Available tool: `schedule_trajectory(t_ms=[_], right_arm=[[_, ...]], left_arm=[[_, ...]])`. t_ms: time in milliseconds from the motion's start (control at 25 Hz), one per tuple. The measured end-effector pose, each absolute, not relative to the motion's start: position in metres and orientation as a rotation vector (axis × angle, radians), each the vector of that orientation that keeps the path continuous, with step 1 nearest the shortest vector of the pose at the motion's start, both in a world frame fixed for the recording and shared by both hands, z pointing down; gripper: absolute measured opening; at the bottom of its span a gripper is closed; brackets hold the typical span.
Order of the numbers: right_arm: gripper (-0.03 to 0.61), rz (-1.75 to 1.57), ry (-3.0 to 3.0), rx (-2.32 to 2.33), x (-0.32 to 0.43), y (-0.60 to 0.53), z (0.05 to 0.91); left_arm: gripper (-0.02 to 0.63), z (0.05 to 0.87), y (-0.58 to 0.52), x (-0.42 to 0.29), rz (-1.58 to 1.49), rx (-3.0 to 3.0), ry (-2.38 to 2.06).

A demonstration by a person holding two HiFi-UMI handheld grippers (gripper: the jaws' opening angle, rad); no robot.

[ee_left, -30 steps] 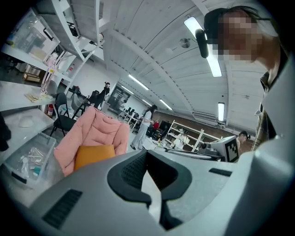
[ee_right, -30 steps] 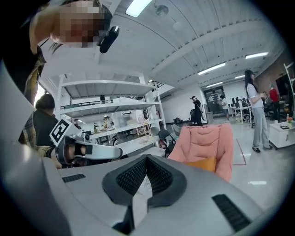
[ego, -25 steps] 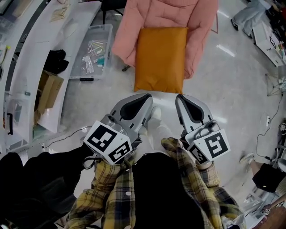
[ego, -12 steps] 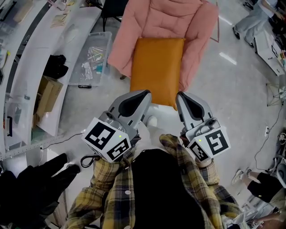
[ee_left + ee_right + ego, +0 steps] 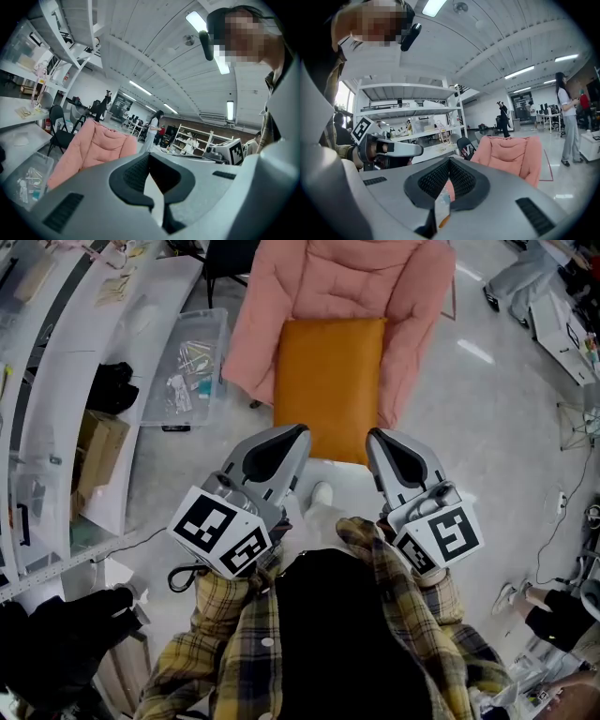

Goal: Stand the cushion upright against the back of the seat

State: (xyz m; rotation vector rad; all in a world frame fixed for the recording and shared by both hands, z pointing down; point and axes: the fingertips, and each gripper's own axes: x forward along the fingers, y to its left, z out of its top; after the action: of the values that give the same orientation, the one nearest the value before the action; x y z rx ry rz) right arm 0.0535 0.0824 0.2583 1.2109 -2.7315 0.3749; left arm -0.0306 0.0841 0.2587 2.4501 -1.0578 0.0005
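The orange cushion (image 5: 328,381) lies flat on the seat of the pink chair (image 5: 337,277). Its front edge hangs just over the seat's front edge, and its far edge stops short of the padded back. The chair's puffy side walls rise close along both long edges of the cushion, so there's little room there. The front edge faces bare floor (image 5: 487,446).

Both tools hover just short of that front edge. The left hand-held gripper (image 5: 286,439) sits off the cushion's near-left corner, the right hand-held gripper (image 5: 386,442) off the near-right corner. They are apart from each other and neither touches the fabric.

In the left gripper view the jaws (image 5: 150,157) are pressed together with nothing between them, and the pink chair (image 5: 101,145) shows beyond them to the left. The right gripper view shows the same: jaws (image 5: 450,161) pressed together and empty, pink chair (image 5: 513,150) ahead and slightly right.

To the chair's left a clear plastic bin (image 5: 187,357) stands on the floor beside a long white bench (image 5: 94,381), narrowing that side. To the right the floor lies open.
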Motion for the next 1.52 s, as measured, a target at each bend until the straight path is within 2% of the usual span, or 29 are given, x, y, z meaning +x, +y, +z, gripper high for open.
schedule_trajectory(t_ms=[840, 1200, 1520], right_arm=[[0.018, 0.414, -2.417, 1.653, -0.031, -0.007, 0.283], [0.018, 0.511, -2.251, 1.751, -0.014, -0.004, 0.321], [0.018, 0.568, -2.125, 1.722, 0.022, -0.007, 0.378]], left_arm=[[0.003, 0.287, -0.032, -0.107, 0.217, 2.586, -0.613], [0.003, 0.337, -0.036, -0.095, 0.318, 2.533, -0.486], [0.003, 0.407, -0.047, -0.088, 0.429, 2.445, -0.557]])
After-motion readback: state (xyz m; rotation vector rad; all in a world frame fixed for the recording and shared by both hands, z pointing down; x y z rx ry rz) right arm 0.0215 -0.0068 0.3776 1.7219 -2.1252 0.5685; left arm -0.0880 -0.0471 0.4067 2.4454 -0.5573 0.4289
